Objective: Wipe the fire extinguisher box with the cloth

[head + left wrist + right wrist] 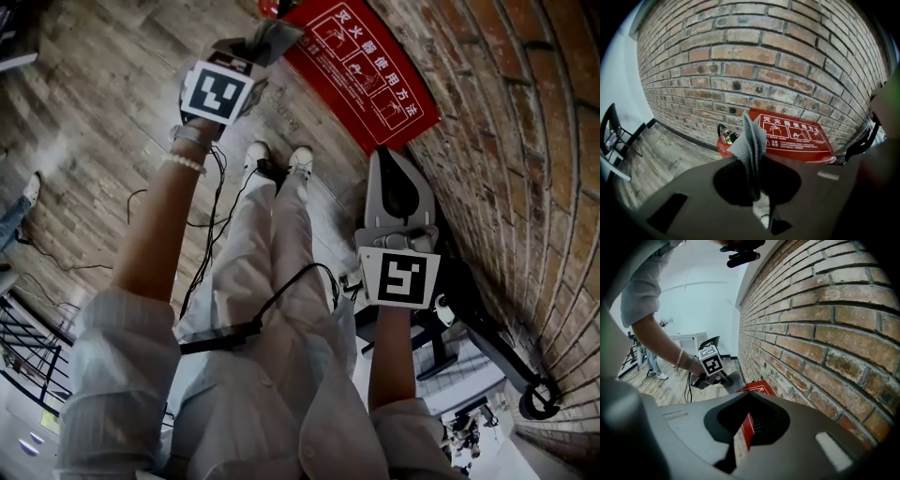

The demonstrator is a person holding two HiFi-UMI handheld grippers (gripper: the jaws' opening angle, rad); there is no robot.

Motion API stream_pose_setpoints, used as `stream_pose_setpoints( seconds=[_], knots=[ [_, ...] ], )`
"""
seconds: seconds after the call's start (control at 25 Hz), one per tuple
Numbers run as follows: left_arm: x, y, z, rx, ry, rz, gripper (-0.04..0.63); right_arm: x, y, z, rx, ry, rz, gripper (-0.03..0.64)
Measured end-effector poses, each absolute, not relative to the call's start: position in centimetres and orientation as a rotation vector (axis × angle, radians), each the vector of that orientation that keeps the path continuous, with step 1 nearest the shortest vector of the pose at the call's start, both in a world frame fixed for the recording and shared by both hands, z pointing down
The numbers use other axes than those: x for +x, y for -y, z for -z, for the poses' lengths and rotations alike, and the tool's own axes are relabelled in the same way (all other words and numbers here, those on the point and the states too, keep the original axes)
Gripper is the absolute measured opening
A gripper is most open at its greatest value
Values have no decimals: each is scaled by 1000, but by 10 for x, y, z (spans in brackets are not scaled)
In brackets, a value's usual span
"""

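The red fire extinguisher box [366, 70] stands against the brick wall, its white instruction panel facing me. It also shows in the left gripper view as the red box [799, 133], with a black extinguisher hose [725, 135] at its left end. My left gripper [270, 42] is shut on a grey cloth [751, 145], whose free end sticks out beyond the jaw tips, just short of the box. My right gripper [389, 155] hangs lower beside the wall, shut with nothing in it. The right gripper view shows the box [754, 389] beyond the shut gripper [747, 394].
The brick wall [525, 141] runs along the right. Black cables [202, 225] trail over the wooden floor by my white shoes [277, 159]. A black wheeled frame [534, 398] leans at the wall. A folding chair [614, 136] stands left; another person's leg [14, 216] is at far left.
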State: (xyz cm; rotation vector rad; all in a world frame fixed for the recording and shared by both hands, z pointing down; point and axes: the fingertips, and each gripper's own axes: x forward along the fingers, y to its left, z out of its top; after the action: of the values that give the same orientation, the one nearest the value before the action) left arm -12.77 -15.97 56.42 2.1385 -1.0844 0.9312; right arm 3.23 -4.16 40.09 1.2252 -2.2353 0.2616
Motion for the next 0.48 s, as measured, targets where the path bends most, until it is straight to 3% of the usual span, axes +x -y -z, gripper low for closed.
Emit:
stream_pose_setpoints(
  seconds=[0.48],
  knots=[
    [-117, 120, -383, 2415, 1131, -842, 12, 20, 48, -288, 1264, 2336, -181, 6]
  ],
)
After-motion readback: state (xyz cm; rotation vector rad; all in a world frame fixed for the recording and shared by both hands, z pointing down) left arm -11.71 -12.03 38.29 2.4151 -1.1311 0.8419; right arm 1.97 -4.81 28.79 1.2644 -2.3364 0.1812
